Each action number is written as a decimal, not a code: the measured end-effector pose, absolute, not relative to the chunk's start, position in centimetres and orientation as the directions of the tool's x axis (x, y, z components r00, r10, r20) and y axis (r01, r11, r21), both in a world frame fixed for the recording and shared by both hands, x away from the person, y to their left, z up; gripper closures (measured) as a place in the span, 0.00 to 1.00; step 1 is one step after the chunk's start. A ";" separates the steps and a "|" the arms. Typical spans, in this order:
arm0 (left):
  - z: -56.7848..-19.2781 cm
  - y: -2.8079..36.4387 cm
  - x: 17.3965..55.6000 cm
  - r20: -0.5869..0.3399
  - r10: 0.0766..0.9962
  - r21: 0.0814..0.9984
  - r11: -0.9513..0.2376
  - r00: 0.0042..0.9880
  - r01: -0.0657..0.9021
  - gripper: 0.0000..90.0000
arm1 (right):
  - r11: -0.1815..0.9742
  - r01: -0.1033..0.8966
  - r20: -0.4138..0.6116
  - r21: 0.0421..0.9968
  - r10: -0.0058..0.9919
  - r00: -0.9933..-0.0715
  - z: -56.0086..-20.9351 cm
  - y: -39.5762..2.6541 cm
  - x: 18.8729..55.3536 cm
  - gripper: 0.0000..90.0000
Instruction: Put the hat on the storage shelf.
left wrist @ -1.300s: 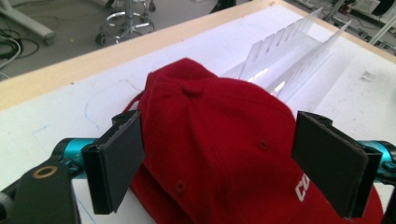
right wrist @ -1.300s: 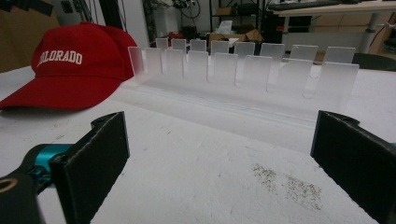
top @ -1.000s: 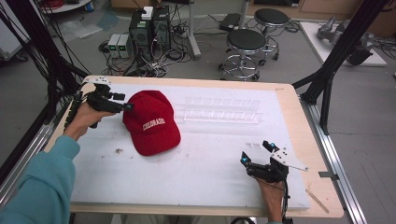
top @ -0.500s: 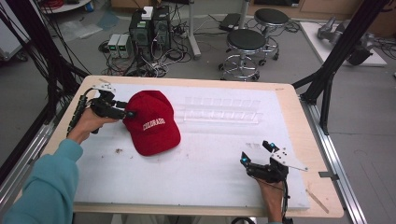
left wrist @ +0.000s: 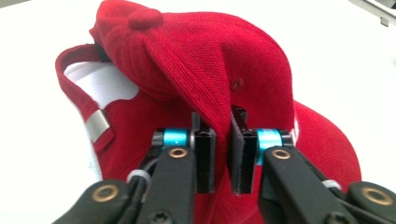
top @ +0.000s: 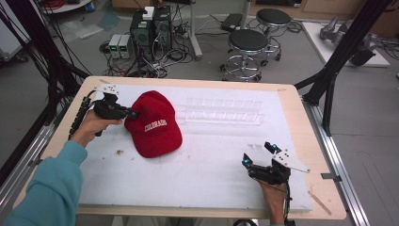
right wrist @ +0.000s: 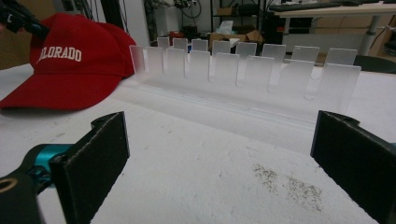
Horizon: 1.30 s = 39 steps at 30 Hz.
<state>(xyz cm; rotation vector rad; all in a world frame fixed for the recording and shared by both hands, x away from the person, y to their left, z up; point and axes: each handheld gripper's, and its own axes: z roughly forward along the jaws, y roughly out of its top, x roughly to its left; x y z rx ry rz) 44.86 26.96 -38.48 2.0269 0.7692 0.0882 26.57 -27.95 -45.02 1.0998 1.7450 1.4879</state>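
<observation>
A red cap (top: pixel 155 125) with white "COLORADO" lettering lies on the white mat (top: pixel 211 165), left of centre. My left gripper (top: pixel 133 113) comes in from the left and is shut on a fold of the cap's crown. In the left gripper view the red cap (left wrist: pixel 196 60) has its fabric pinched between the two black jaws of the left gripper (left wrist: pixel 223 154). My right gripper (top: pixel 257 153) stands open near the front right edge, nothing between its jaws. In the right gripper view the open right gripper (right wrist: pixel 219 163) faces the cap (right wrist: pixel 70 70) far off at the left.
A clear plastic slotted rack (top: pixel 221 110) lies across the back of the mat, right of the cap, and shows as the rack (right wrist: pixel 243 70) in the right gripper view. Dark specks (top: pixel 120 152) dot the mat. Black frame struts (top: pixel 329 80) flank the table.
My left gripper has moved right, up to the cap's side, and closed on its crown fabric. The right gripper has stayed in place.
</observation>
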 end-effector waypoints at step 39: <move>-31.2 24.8 37.4 -0.087 0.533 0.886 -0.344 0.842 0.310 0.97 | 0.024 0.251 0.110 0.968 0.856 -0.505 -44.8 -28.1 26.8 0.04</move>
